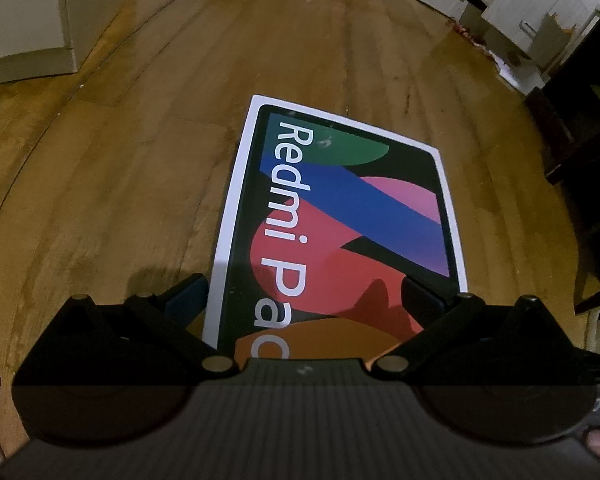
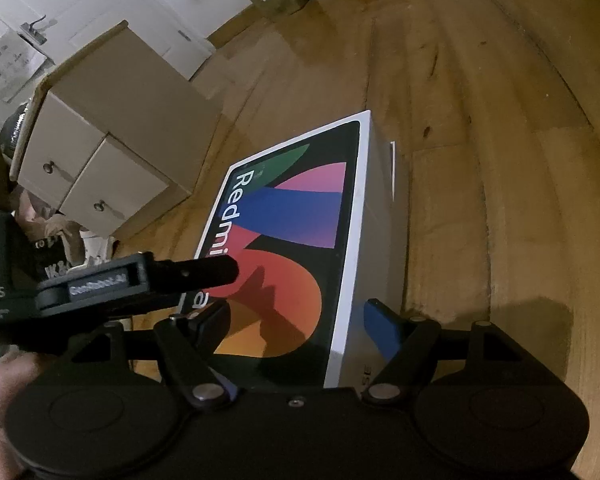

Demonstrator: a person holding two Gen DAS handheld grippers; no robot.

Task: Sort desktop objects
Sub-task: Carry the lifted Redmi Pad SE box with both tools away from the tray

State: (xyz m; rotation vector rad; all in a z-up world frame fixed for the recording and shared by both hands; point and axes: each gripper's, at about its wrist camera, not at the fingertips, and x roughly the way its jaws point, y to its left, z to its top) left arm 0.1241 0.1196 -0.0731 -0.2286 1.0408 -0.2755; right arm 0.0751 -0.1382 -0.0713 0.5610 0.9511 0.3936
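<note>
A white Redmi Pad box [image 1: 340, 216] with a colourful printed lid is held above the wooden floor. My left gripper [image 1: 304, 300] has its two fingers on the box's left and right sides at the near end, shut on it. In the right wrist view the same box [image 2: 284, 240] shows with its white side wall facing right. My right gripper [image 2: 296, 320] has one finger at the box's near left corner and its blue-padded finger [image 2: 380, 328] against the right side wall, shut on the box. The left gripper [image 2: 204, 272] reaches in from the left over the lid.
A beige two-door cabinet [image 2: 100, 152] stands at the left. A white cabinet [image 1: 24, 28] is at far left, white drawers [image 1: 532, 4] and cardboard at far right, dark furniture [image 1: 580, 128] to the right. Wooden floor [image 2: 500, 160] lies around the box.
</note>
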